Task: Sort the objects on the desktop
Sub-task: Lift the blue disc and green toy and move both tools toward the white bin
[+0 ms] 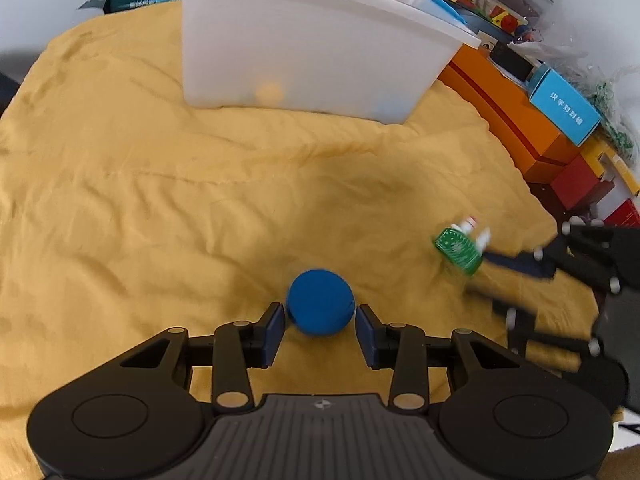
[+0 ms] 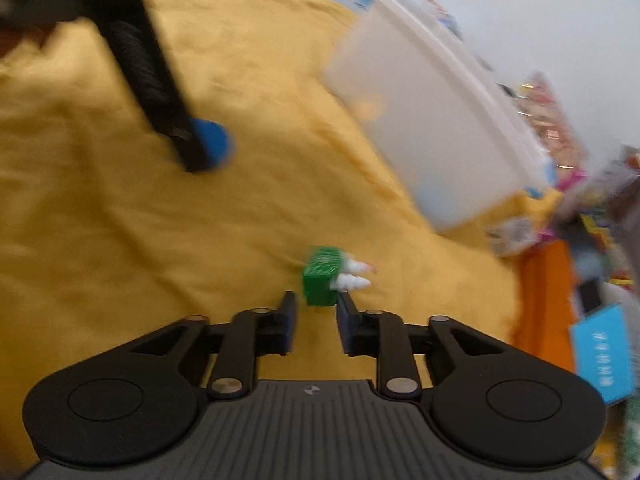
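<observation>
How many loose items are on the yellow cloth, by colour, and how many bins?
Blue: 1, the blue ball, between the left gripper's fingers
Green: 1, the green box with white tips, just ahead of the right gripper
White: 1, the plastic bin, something orange inside
Total: 3, 2 loose items plus 1 bin

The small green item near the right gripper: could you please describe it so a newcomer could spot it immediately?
On the yellow cloth, nearer than the white plastic bin, a small green box lies just ahead of the right gripper. Two white nozzle tips poke from one end, unlike the plain blue ball.
</observation>
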`<state>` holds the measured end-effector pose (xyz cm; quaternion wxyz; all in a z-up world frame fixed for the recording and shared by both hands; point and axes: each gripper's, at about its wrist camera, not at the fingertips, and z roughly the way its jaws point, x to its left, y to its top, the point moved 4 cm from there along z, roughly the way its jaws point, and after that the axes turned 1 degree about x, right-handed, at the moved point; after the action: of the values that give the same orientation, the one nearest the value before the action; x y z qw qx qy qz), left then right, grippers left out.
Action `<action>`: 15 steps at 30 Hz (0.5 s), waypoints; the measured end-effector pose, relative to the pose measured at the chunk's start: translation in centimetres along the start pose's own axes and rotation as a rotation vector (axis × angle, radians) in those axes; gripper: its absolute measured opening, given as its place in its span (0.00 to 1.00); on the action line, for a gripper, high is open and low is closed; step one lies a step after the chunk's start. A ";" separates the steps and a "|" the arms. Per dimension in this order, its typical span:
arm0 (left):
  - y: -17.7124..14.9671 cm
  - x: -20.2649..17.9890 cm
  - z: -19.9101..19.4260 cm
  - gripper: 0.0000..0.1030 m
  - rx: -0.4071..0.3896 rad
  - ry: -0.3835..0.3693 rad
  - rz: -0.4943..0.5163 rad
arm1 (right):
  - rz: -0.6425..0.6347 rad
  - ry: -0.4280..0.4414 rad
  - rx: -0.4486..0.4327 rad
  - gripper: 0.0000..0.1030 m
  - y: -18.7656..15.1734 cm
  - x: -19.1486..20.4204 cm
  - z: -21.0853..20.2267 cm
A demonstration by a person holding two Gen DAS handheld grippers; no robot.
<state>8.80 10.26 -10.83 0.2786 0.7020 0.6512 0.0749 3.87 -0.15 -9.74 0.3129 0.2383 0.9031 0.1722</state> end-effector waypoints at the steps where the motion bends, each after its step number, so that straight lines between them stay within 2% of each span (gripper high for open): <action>1: -0.1 0.1 -0.1 0.41 0.002 -0.005 -0.001 | 0.034 0.047 -0.021 0.31 0.1 0.1 -0.8; 3: -0.3 0.1 -0.2 0.42 0.005 -0.008 0.000 | 0.083 0.098 -0.038 0.32 0.3 0.2 -1.8; 5: -0.4 0.1 -0.3 0.42 0.005 -0.010 -0.001 | 0.170 0.107 -0.046 0.33 0.4 -0.6 -2.3; 10: -0.1 -0.3 -0.2 0.42 0.002 -0.004 0.015 | 0.607 0.199 -0.012 0.40 -0.1 -5.4 -0.1; 12: -0.1 -0.4 0.0 0.42 0.009 -0.006 0.032 | 0.684 0.217 0.000 0.43 -0.1 -6.0 1.2; 15: 0.0 -0.6 0.3 0.42 0.004 -0.004 0.054 | 0.720 0.226 0.024 0.43 -0.2 -5.7 2.9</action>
<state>8.84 9.61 -10.96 0.2763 0.7199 0.6317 0.0798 9.61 -2.97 -9.22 0.1277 0.5239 0.7922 0.2857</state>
